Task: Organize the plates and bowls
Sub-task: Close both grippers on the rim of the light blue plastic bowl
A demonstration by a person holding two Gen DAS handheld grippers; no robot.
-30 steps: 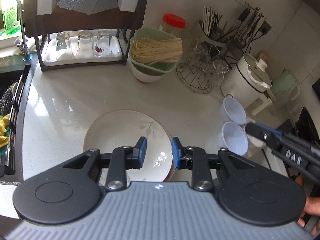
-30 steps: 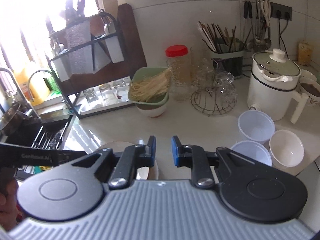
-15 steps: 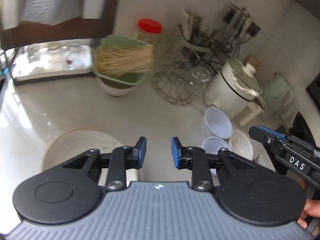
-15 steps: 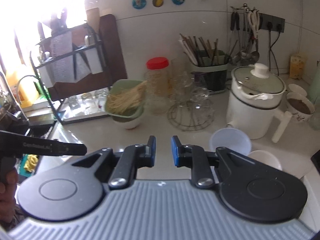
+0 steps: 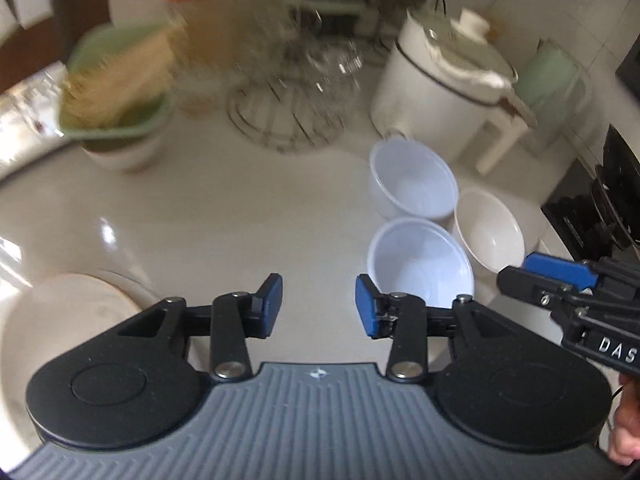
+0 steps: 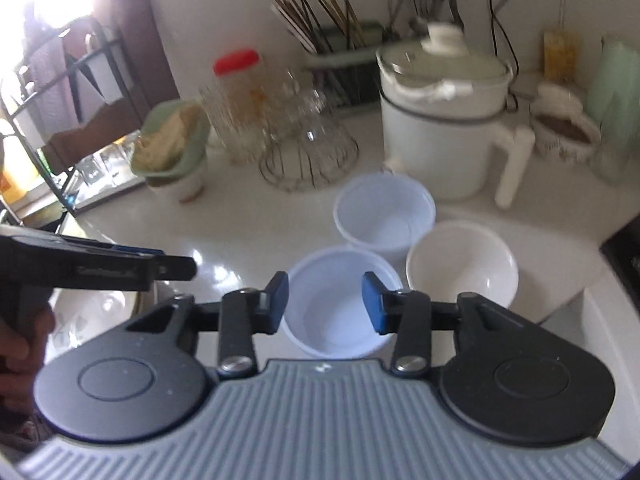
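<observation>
While both tools hang over the glossy white counter point(image 5: 240, 216), the left gripper point(image 5: 319, 307) and right gripper point(image 6: 324, 304) each show blue pads spread apart, holding nothing. Three round bowls cluster centre-right: two translucent plastic bowls point(image 6: 340, 300) point(image 6: 385, 213) and a cream ceramic bowl point(image 6: 462, 263). A floral ceramic plate point(image 5: 60, 320) sits lower left.

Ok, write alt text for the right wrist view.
The open right gripper hovers over a translucent plastic bowl on a white counter, beside a second plastic bowl and a white ceramic bowl. The left gripper enters from the left.
</observation>
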